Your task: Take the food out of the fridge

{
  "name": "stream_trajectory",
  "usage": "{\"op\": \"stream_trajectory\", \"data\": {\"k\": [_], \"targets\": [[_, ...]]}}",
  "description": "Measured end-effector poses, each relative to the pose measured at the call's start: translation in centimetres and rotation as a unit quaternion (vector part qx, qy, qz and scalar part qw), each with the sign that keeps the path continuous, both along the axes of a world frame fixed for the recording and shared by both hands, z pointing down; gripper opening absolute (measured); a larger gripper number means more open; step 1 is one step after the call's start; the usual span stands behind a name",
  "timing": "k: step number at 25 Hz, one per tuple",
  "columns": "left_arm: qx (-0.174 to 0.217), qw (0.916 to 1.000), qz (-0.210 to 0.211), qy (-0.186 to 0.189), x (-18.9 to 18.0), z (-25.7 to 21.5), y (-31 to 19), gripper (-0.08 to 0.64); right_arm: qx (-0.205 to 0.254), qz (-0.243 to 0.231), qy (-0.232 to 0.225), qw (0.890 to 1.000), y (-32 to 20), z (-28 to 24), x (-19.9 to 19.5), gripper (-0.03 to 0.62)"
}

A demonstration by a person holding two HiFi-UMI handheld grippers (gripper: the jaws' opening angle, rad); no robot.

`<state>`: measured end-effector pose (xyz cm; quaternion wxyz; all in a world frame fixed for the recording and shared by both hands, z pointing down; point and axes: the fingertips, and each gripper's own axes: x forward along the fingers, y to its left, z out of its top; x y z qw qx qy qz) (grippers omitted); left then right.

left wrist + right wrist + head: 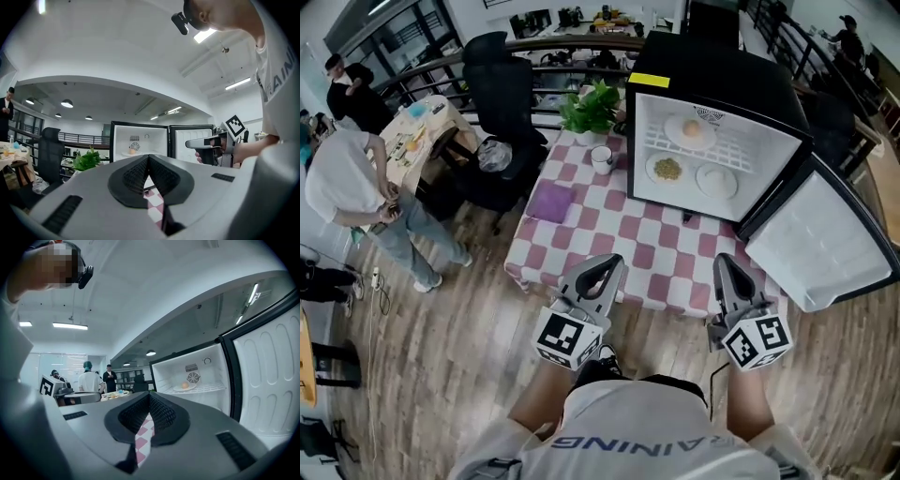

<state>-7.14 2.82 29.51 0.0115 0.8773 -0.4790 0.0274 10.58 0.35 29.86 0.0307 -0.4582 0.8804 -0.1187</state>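
"Black fridge [712, 80] on the checked tablecloth [609, 230], with its door [816, 248] swung wide to the right, wasn't it?"

"It was. The food was all inside. A round, pale-orange piece [692, 129] sat on a plate on the upper wire shelf [731, 155]. Two more plates lay on the fridge floor below: the left plate [650, 170] held something greenish-brown, the right plate [703, 186] something pale that I couldn't make out."

"And the grippers?"

"Both were held at the near edge of the table, pointing toward the fridge and well apart from it. The left gripper [607, 264] had its jaws together with nothing between them — in its own view only a sliver of the cloth showed below the tips. The right gripper [724, 264] was closed the same way, and empty."

"Anything else on the table?"

"A white mug [602, 159] just left of the fridge, a leafy plant [591, 108] behind the mug, and a purple cloth [550, 202] near the left edge. A black office chair [502, 103] stood beside the table — a person in a white top [342, 173] was further left."
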Motion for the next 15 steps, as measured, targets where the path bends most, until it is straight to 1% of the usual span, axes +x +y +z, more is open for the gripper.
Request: {"op": "stream_trajectory", "data": {"k": [4, 7, 11, 15], "targets": [[0.001, 0.9995, 0.031, -0.001, -2.1, 0.0, -3.0, 0.006, -0.002, 0.043, 0.000, 0.999, -2.3, 0.1, -1.0, 0.020], [0.000, 0.9989, 0.048, -0.002, -3.1, 0.2, -4.6, 0.007, -0.002, 0.066, -0.001, 0.998, -3.5, 0.0, -1.4, 0.020], [0.003, 0.9982, 0.059, 0.002, -3.6, 0.1, -6.4, 0.006, -0.004, 0.075, 0.010, 0.997, -4.1, 0.0, -1.9, 0.020], [0.004, 0.9979, 0.065, 0.000, -2.8, 0.1, -7.7, 0.006, -0.001, 0.080, 0.004, 0.997, -4.8, -0.1, -1.3, 0.020]]}}
